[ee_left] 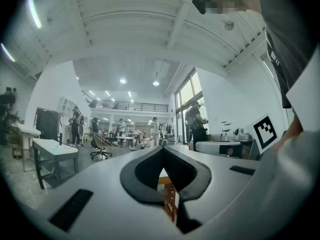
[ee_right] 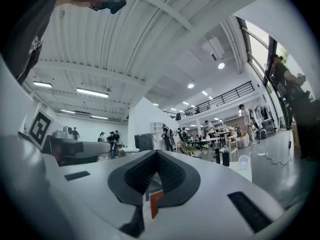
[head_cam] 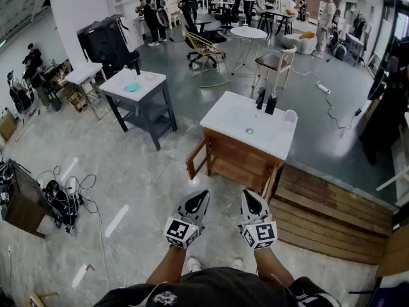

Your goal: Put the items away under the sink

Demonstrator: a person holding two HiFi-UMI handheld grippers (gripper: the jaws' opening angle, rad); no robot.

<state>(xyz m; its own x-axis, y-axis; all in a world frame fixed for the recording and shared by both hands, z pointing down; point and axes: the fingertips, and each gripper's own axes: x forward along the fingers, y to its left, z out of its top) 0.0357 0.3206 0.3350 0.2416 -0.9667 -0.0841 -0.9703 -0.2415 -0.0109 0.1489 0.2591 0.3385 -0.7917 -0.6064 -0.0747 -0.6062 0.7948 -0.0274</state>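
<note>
Bottles [head_cam: 270, 104] atop vanity [head_cam: 227, 117], well beyond jaws

The room is bright. Long lamps [ee_right: 92, 91] on the ceiling glow white, and daylight comes in through tall windows [ee_left: 189, 96]. The white sink top [head_cam: 246, 123] shines, and the floor [head_cam: 342, 139] beside it has a pale shiny patch. Every picture bends round at the edges, with black corners. People [head_cam: 150, 11] far behind it look fuzzy.

No words or numbers are legible; the left tool [head_cam: 203, 196] and right tool [head_cam: 246, 194] carry only black-and-white square markers.
</note>
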